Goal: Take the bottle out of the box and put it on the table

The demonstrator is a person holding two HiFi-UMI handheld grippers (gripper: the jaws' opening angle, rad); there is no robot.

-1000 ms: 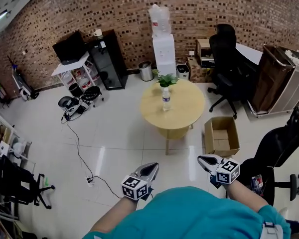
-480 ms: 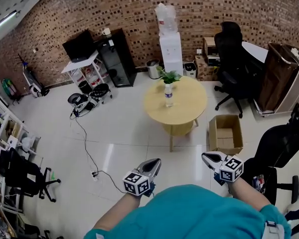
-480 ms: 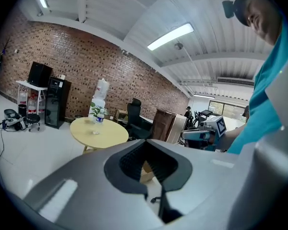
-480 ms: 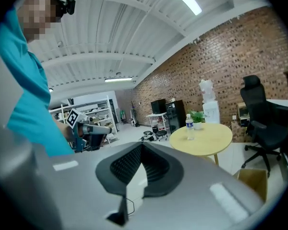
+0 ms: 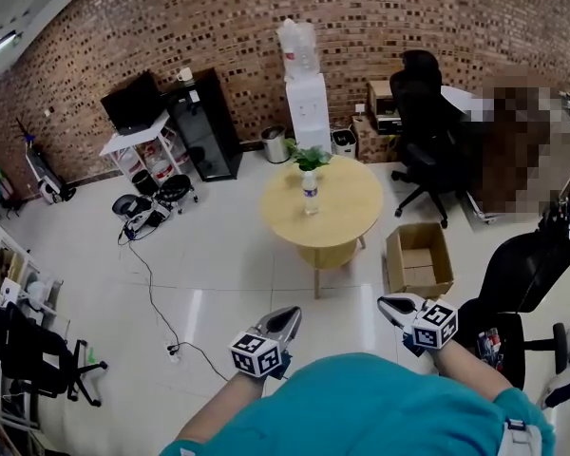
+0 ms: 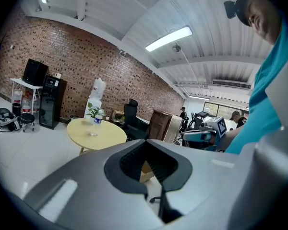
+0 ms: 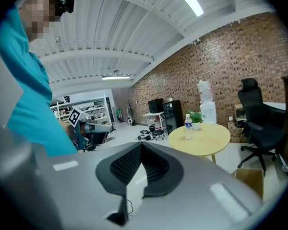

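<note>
Seen from above, a person in a teal shirt stands on a pale tiled floor and holds a gripper in each hand, close in front of the body. The left gripper [image 5: 287,317] points ahead toward the room. Its jaws are pressed together with nothing between them. The right gripper [image 5: 389,303] points the same way, level with the left one. Its jaws are also pressed together and pinch nothing.

The bottle [image 5: 310,190] stands upright on the round yellow table [image 5: 347,218], toward the table's far side. A small potted plant [image 5: 309,157] sits just behind it at the table's back edge. The bottle is well apart from both grippers, with a broad stretch of floor between them and the table. It lies ahead of the gap between the two grippers, slightly closer to the left one's line.

In the left gripper view the bottle appears above and to the left of the closed jaws. In the right gripper view it appears above and to the right of them.

The box [image 5: 419,259], brown cardboard with its top open, stands on the floor just right of the table. It is ahead of the right gripper and nearer to that gripper than the bottle is.
</note>
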